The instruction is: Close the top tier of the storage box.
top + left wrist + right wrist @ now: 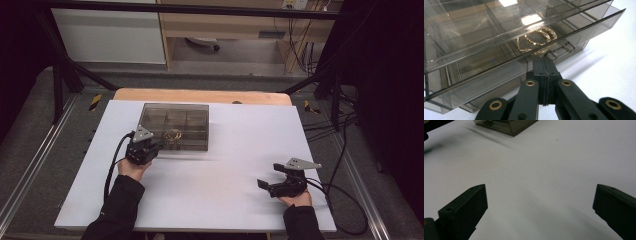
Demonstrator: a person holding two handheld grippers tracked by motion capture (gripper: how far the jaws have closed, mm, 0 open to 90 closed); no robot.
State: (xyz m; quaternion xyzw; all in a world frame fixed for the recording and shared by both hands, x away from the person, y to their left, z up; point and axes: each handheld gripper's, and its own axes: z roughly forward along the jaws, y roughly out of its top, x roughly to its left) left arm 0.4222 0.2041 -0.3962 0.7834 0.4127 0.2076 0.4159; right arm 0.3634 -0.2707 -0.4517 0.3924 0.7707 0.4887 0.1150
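A smoked clear compartment box [175,126] is seen on the white worktop [210,195], toward its far left part. The left gripper [544,60] is held at the box's near edge, jaws pressed together, their tips at the small front latch [554,53] in the middle of that edge. Whether the latch tab is pinched between the tips or merely touched cannot be told.

The lid [524,32] is seen slightly raised along the near edge, a narrow gap showing between it and the base; the opening is judged just begun, with the full lift of the lid left to do. Nothing has been taken out, as far as can be seen.

Contents: gold-coloured chain jewellery [537,41], coiled in loops, is lying in the near middle compartment just behind the latch. The other compartments appear empty, though glare on the lid hides parts of them.

The right gripper [272,177] is resting well apart from the box on the near right of the worktop, jaws spread wide, nothing between them.
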